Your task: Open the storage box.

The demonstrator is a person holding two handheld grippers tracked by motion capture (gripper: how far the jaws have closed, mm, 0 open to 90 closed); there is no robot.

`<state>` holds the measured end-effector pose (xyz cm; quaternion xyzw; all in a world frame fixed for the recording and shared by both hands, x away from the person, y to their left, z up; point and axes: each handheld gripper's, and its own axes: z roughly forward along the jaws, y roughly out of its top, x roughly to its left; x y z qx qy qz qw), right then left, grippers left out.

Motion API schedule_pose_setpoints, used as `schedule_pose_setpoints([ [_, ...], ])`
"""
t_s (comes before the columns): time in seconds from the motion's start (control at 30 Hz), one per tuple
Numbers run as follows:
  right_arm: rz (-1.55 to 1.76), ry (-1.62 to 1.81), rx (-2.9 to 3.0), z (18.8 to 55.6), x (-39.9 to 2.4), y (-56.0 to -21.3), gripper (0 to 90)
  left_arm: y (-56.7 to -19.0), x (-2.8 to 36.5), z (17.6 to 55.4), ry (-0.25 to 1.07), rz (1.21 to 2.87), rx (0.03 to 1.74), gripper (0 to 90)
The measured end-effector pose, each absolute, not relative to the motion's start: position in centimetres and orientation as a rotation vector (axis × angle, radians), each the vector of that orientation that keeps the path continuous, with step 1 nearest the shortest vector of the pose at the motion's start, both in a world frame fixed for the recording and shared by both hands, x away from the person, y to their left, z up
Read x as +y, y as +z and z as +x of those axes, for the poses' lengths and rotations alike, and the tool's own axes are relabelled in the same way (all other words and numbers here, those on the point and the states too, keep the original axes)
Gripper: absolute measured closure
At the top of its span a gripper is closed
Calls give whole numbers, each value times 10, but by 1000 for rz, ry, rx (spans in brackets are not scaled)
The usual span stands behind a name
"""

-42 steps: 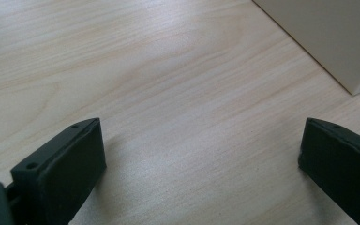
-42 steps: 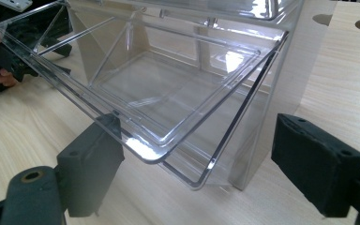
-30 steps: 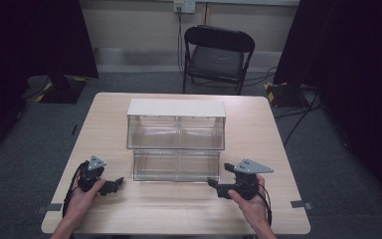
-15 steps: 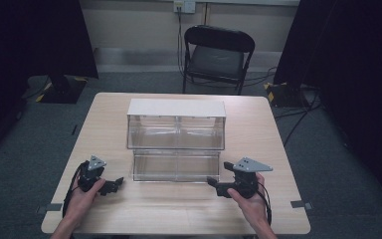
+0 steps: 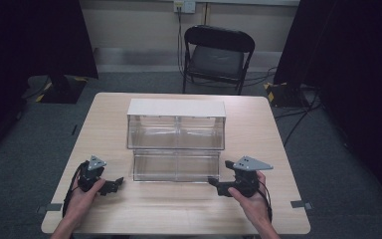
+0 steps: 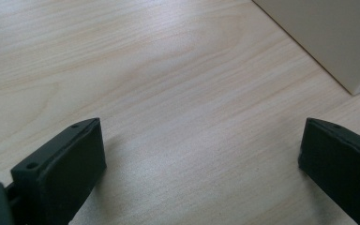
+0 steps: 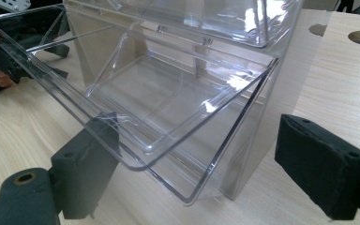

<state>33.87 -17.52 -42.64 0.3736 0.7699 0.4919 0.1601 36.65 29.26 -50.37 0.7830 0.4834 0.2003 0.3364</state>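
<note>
Clear two-tier acrylic bin organizer (image 5: pixel 176 137): set at the middle of the wooden bench (image 5: pixel 104 114), white top panel uppermost. Lower bin flap (image 7: pixel 136 117): seen tilted outward in the right gripper view. Right tool (image 5: pixel 218 185): held just beside the lower front corner, jaws spread wide, nothing gripped. Left tool (image 5: pixel 113 184): likewise wide open and empty, apart from the organizer. Handling note: the flap edge is best approached squarely, and pinched lightly, as the plastic looks slippery.

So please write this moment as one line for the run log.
left gripper: open, on table | right gripper: open, beside lower bin | clear two-tier box: centre, nothing held
</note>
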Motion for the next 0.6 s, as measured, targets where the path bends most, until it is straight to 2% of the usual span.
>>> schedule_pose_setpoints([
  [0.6,1081,1425,2194,342,-174,-421,137,-504,293,366,522,2041,1262,3],
])
